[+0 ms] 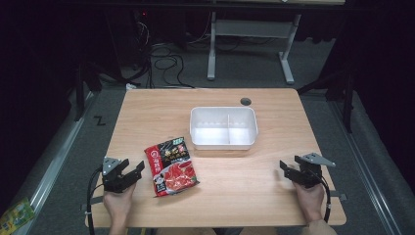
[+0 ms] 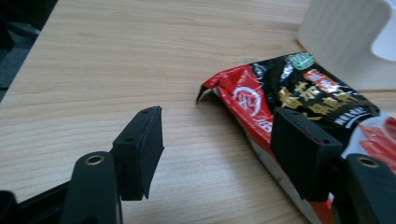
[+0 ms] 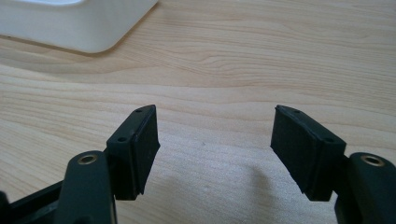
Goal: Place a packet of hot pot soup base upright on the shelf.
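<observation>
From the high view, the whole desk [image 1: 147, 112] is laid out: a red and black food packet [image 1: 171, 166] lies flat near its front left part, and a white tray [image 1: 223, 128] with a divider down its middle sits just behind and to the right of the packet, apart from it. The left gripper [image 1: 136, 172] rests at the desk's front left, just beside the packet's left edge, and the right gripper [image 1: 288, 171] sits at the front right, well apart from both packet and tray. Cables and a metal frame stand on the floor beyond the desk.

The left gripper view brings out what the high view cannot: the packet [image 2: 299, 102] has a curled, lifted corner, and the tray's outer wall [image 2: 345, 37] rises right behind it. The left gripper's [image 2: 224, 154] jaws stand wide apart with bare wood between them; the right-hand jaw in that view overlaps the packet's edge, though whether it touches I cannot tell.

The right gripper view shows the right gripper's [image 3: 215, 149] jaws also spread wide, holding nothing, over bare wood, with a rounded corner of the tray [image 3: 88, 28] at the upper left.
</observation>
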`<action>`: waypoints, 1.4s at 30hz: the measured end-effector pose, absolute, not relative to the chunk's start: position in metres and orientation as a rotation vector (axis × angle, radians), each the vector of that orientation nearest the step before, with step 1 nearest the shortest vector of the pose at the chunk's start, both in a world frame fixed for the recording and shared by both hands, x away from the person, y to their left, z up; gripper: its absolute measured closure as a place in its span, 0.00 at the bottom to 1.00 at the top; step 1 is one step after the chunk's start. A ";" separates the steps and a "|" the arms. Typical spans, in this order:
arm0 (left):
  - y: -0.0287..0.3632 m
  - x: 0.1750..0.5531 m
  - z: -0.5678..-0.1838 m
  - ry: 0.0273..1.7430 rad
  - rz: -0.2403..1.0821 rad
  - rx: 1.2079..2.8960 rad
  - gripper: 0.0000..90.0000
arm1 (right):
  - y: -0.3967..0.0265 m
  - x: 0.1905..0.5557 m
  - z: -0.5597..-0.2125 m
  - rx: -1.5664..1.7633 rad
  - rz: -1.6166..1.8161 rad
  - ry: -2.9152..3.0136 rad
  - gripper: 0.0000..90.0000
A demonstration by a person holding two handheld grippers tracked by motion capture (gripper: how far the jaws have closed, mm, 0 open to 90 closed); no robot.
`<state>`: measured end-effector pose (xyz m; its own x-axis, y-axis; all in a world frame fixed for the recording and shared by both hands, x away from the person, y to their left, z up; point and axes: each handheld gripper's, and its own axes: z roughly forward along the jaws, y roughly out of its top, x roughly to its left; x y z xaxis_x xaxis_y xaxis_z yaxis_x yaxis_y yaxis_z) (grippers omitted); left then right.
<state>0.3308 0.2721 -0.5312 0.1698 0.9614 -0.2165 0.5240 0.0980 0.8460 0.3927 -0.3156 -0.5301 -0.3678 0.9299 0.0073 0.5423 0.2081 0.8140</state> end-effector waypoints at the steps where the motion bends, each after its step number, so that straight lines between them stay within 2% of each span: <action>1: 0.271 0.331 -0.530 1.468 0.590 1.550 0.39 | -0.316 0.393 -0.530 1.362 1.033 1.995 0.36; 4: 0.270 0.332 -0.527 1.459 0.528 1.563 0.38 | -0.315 0.393 -0.530 1.370 1.024 1.994 0.36; 16: 0.260 0.336 -0.518 1.457 0.428 1.645 0.41 | -0.314 0.392 -0.530 1.359 1.015 2.000 0.36; 24: 0.253 0.345 -0.511 1.493 0.432 1.669 0.42 | -0.315 0.393 -0.530 1.357 1.015 2.000 0.36; 33: 0.246 0.370 -0.506 1.580 0.350 1.735 0.44 | -0.315 0.393 -0.530 1.354 1.016 2.003 0.36; 42: 0.248 0.395 -0.508 1.657 0.412 1.778 0.43 | -0.314 0.393 -0.530 1.368 1.022 1.995 0.36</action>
<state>0.3946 0.2483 -0.5080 0.1461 0.9676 -0.2060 0.7581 0.0243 0.6516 0.3926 -0.3145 -0.5301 -0.3626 0.9319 0.0046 0.5479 0.2092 0.8100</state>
